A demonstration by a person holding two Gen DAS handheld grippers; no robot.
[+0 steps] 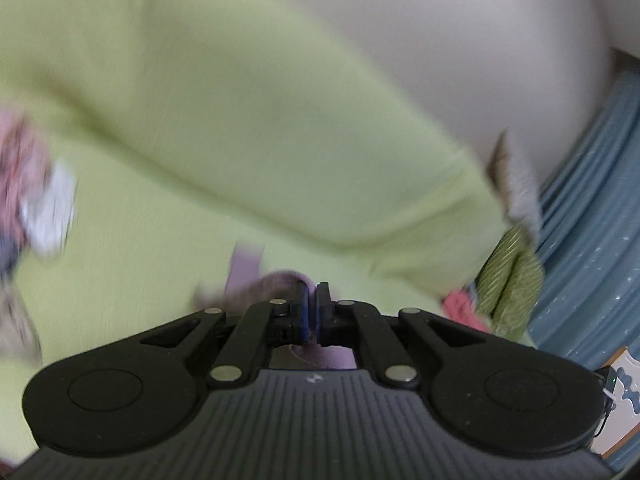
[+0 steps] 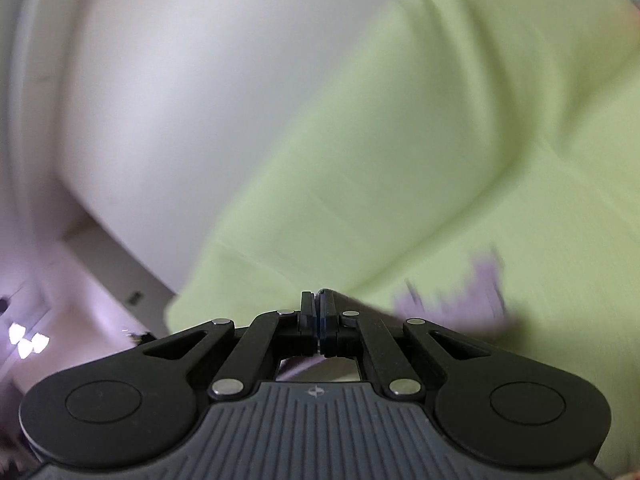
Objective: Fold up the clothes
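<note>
A lilac garment (image 1: pixel 276 280) bunches at the tips of my left gripper (image 1: pixel 316 292), whose jaws are pressed together on its edge. More lilac cloth shows through the gap below the fingers. In the right wrist view the same lilac garment (image 2: pixel 460 304) stretches away to the right of my right gripper (image 2: pixel 318 300), which is also shut on it. Both views are blurred by motion. A pale green sheet (image 1: pixel 240 140) lies behind and under the garment, and it fills the right half of the right wrist view (image 2: pixel 440 160).
A blurred heap of pink, white and grey clothes (image 1: pixel 32 188) lies at the left edge. Green striped cloth (image 1: pixel 508 280) and a pink piece (image 1: pixel 464 308) sit at the right, beside a blue ribbed surface (image 1: pixel 592 240). A white wall (image 2: pixel 160 100) stands behind.
</note>
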